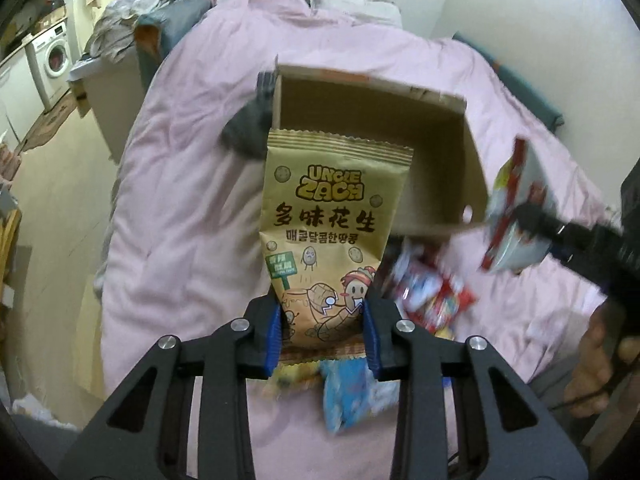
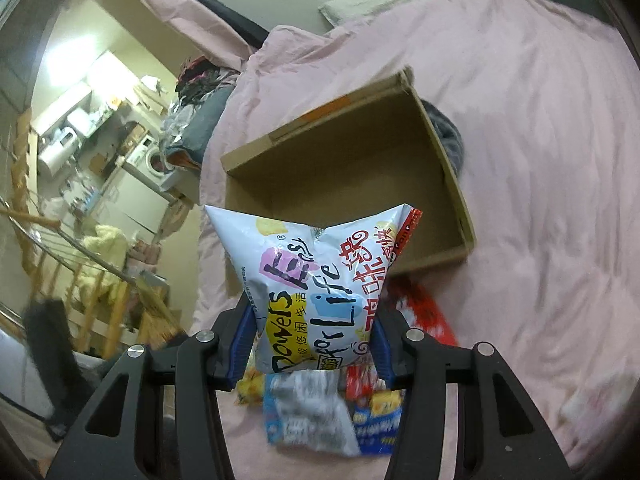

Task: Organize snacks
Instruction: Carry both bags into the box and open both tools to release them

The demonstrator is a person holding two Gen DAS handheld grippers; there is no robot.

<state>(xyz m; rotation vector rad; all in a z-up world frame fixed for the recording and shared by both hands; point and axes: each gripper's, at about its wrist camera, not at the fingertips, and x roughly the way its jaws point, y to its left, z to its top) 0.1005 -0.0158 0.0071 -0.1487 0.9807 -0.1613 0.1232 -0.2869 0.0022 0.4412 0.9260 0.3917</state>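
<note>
1. The left gripper (image 1: 323, 330) is clamped on the bottom of a tan peanut bag (image 1: 334, 224), its blue pads (image 1: 274, 336) pressing both side edges; the bag stands upright in front of the box (image 1: 472, 160).
2. The right gripper (image 2: 310, 344) pinches the lower part of a white chip bag (image 2: 316, 280) (puffed, corners flaring out), held above the bed just before the box's near wall (image 2: 432, 262).
3. The cardboard box lies open on the pink quilt (image 1: 192, 208), toward the middle of the bed; what shows of its inside is bare cardboard.
4. A loose pile of snack packs (image 2: 320, 416) (blue, yellow and red, blurred) lies on the quilt near the bed's near edge, below both grippers.
5. A dark grey cloth (image 1: 248, 128) rests against the box's far side.
6. In the left view the right gripper's chip bag (image 1: 516, 200) hangs beside the box's right corner.
</note>
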